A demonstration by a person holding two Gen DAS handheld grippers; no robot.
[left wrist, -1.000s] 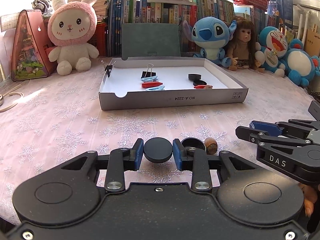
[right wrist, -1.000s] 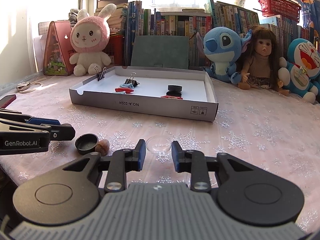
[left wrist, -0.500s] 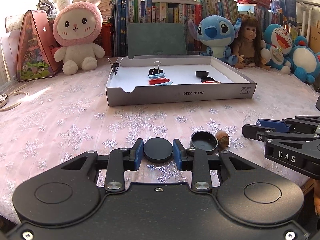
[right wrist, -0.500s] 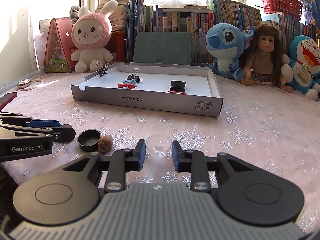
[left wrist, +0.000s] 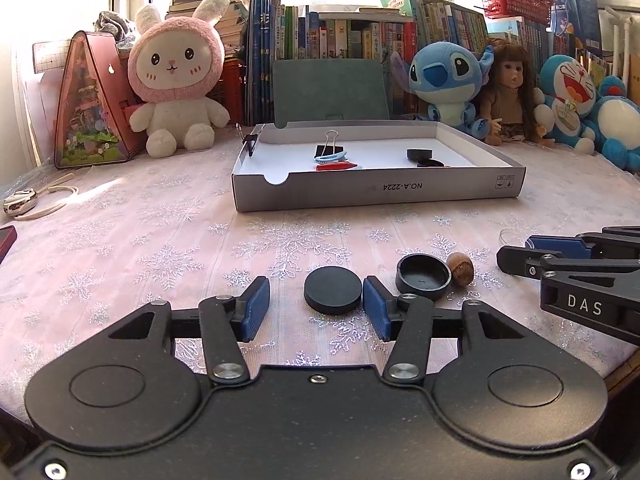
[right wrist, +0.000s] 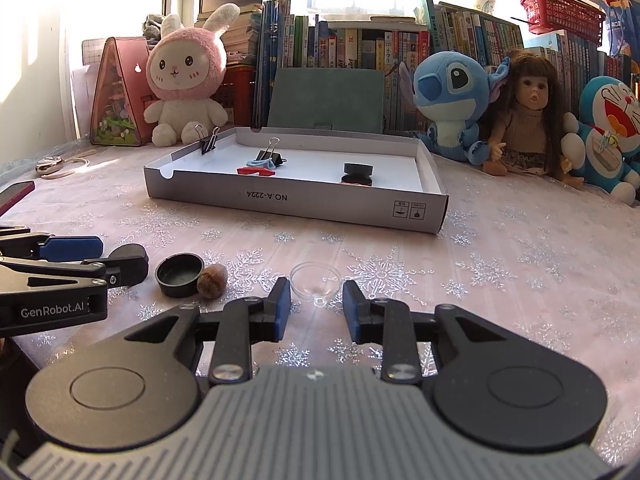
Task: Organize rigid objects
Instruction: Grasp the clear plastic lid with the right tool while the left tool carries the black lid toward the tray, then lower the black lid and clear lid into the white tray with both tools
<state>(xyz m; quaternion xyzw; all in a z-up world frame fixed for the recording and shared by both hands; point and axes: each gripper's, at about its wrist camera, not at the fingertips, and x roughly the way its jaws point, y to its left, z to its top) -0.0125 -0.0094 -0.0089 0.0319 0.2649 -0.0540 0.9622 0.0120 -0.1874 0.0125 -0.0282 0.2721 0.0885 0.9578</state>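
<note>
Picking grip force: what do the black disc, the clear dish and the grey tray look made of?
Black disc: likely matte plastic, dull and even. Clear dish: transparent plastic or glass, glinting rim; cannot tell which. Grey tray: cardboard, printed wall with a cut notch.

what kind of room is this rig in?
Likely a home study or child's room: a packed row of books, plush toys such as the pink bunny, and a snowflake tablecloth.

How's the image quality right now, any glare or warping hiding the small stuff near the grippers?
Left wrist view: windows blown out, sun patches on the tablecloth, yet the black disc is sharp. Right wrist view: the clear dish is faint against the cloth; fisheye bends the edges, corners dark.
</note>
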